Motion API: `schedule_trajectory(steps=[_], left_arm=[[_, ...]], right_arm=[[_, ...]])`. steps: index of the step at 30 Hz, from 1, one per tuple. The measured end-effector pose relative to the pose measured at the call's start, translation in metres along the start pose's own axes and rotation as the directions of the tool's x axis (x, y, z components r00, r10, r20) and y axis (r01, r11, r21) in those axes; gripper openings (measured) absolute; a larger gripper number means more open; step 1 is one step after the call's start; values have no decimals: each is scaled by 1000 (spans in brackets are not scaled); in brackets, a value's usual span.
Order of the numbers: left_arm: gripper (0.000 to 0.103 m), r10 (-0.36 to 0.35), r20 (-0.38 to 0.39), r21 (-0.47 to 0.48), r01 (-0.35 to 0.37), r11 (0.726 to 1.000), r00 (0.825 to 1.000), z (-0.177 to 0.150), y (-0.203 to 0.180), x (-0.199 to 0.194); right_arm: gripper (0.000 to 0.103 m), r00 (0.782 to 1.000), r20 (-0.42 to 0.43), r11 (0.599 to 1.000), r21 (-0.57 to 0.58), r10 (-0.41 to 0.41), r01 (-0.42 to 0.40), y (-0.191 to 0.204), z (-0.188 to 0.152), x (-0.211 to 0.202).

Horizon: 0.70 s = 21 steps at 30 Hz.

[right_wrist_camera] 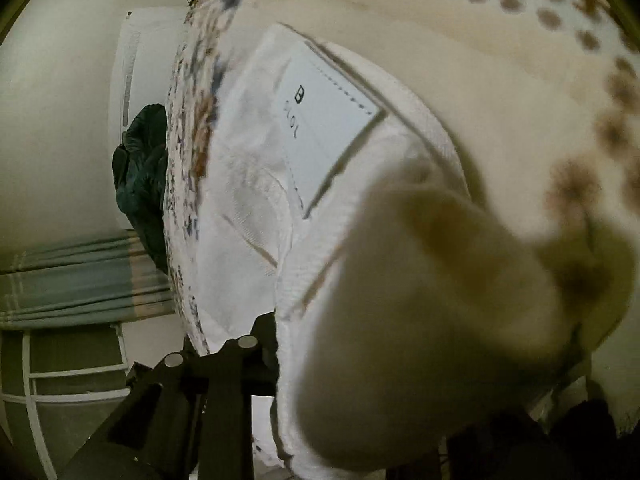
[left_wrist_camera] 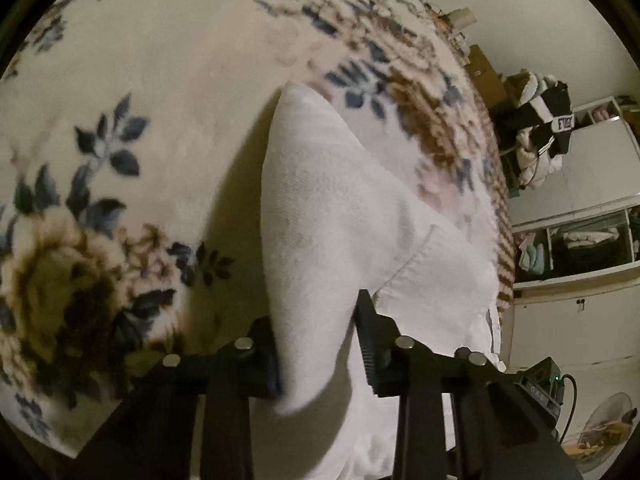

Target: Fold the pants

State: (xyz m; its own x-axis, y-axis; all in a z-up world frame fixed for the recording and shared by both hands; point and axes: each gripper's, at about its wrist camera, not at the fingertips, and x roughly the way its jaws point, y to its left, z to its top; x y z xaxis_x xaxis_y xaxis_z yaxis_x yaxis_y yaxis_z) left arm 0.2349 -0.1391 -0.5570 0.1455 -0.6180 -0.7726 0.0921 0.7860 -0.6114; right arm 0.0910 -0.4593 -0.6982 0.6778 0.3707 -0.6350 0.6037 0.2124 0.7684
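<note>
Both tongs grip the white pants: the left tongs [left_wrist_camera: 316, 344] pinch a raised fold of cloth between their black fingers, and the right tongs [right_wrist_camera: 320, 364] seem clamped on a thick bunched edge that hides one finger. Beneath lies the bed [left_wrist_camera: 160, 80], covered by a cream floral blanket. On it the pants [left_wrist_camera: 340, 216] lie partly lifted, peaking above the blanket. A white label [right_wrist_camera: 324, 128] with dark stitching shows near the waistband.
</note>
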Motion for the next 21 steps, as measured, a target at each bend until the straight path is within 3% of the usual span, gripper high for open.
schedule_trajectory(steps=[6,11,17,21], left_arm=[[24,-20,49,15,20,1000,999,6,-26,-42],[24,-37,88,44,33,998,995,32,-52,-71],[24,-90,154,76,79,994,984,101,-72,-88],[24,-113,166,74,102,992,980,165,-66,-81]], right_arm=[[24,1000,7,996,-86,10,-10,46,-9,-22],[23,999,3,990,-138,43,-43,86,-3,-46],[23,993,36,974,-200,116,-107,152,22,-51],[23,989,55,967,-222,138,-123,191,47,-24]])
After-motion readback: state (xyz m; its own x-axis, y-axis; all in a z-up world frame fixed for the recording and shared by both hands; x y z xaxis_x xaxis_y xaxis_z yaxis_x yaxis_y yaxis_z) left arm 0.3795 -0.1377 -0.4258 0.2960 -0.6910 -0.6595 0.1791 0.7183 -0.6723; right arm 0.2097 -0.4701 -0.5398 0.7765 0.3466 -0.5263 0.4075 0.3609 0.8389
